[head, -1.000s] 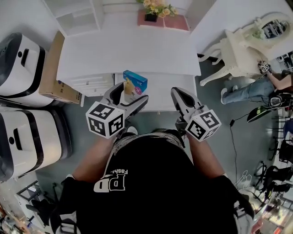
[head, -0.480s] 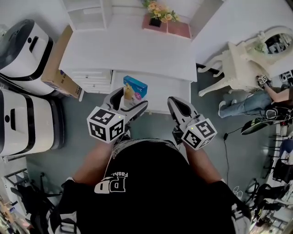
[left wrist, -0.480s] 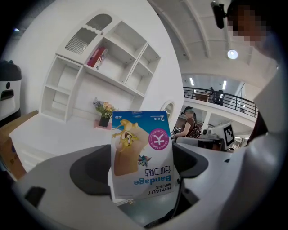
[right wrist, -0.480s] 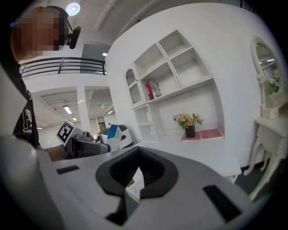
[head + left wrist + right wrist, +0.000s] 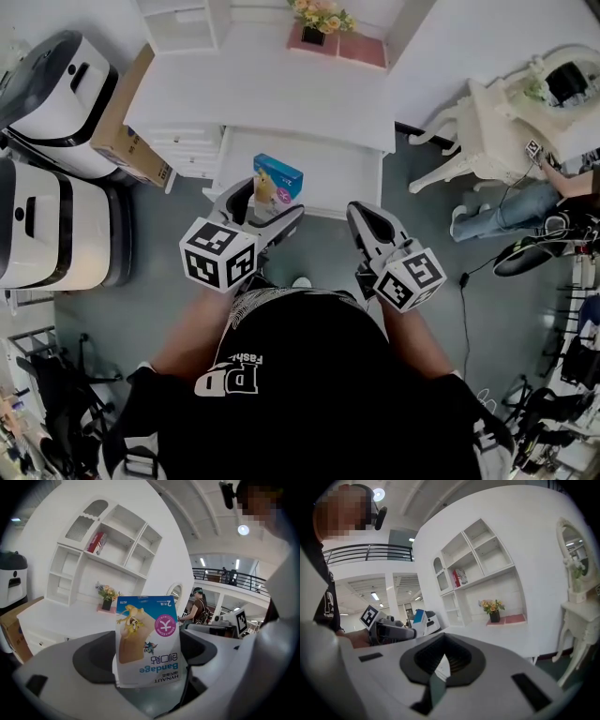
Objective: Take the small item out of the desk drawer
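A blue and white bandage box [image 5: 278, 177] [image 5: 147, 639] stands upright between the jaws of my left gripper [image 5: 268, 201] [image 5: 148, 670], which is shut on its lower edge. It hangs above the front of the open white desk drawer [image 5: 339, 178]. My right gripper [image 5: 362, 214] [image 5: 439, 668] sits to the right, just in front of the drawer, with its jaws together and nothing between them. In the right gripper view the left gripper [image 5: 392, 631] and the box [image 5: 418, 617] show at the left.
The white desk top [image 5: 281, 89] carries a flower pot [image 5: 319, 21] on a pink mat at the back. Two white appliances [image 5: 52, 89] and a cardboard box [image 5: 127, 117] stand at the left. A white ornate vanity table [image 5: 497, 112] and a person's legs [image 5: 511, 206] are at the right.
The left gripper stays shut on the bandage box. The desk and drawer have slid a little up in the head view, and both grippers sit slightly further back from the desk.
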A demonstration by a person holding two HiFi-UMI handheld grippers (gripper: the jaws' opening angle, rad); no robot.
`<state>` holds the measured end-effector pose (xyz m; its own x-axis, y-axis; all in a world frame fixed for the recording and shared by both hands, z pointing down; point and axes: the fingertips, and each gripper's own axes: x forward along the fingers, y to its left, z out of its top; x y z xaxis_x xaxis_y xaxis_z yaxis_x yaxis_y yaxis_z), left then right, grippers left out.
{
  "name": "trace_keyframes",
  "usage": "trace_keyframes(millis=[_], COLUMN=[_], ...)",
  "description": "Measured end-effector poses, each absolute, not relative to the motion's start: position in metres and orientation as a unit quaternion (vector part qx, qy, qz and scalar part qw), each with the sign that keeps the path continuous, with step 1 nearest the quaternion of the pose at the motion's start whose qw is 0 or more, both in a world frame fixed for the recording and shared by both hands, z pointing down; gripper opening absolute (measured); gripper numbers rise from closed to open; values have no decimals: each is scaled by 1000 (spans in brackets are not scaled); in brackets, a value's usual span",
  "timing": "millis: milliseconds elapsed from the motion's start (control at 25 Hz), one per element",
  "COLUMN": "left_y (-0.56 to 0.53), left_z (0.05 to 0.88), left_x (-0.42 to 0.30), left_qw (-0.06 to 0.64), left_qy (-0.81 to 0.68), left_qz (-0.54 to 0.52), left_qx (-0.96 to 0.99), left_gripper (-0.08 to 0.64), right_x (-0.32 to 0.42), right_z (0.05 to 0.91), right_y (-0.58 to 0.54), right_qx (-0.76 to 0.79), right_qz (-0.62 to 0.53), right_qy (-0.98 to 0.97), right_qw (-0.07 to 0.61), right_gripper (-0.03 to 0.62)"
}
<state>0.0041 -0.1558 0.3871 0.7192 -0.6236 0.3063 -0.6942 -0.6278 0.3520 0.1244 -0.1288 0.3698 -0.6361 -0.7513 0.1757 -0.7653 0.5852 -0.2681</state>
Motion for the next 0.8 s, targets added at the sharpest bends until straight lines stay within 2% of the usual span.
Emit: trace_keyframes(millis=[320,800], left_y=[-129,-127], left_z=[391,375], left_x=[13,-8], left_qw=[226,209], left_qy=[-398,-380], left_qz=[81,96], left_qx=[885,896], left_gripper=[416,416], right_x=[148,121], right_z=[379,372], right_y=[-111,-102], right_qx=[423,435], right_qz=[169,169], right_qy=[-890,-885], right_qw=[9,2], right_gripper=[8,8])
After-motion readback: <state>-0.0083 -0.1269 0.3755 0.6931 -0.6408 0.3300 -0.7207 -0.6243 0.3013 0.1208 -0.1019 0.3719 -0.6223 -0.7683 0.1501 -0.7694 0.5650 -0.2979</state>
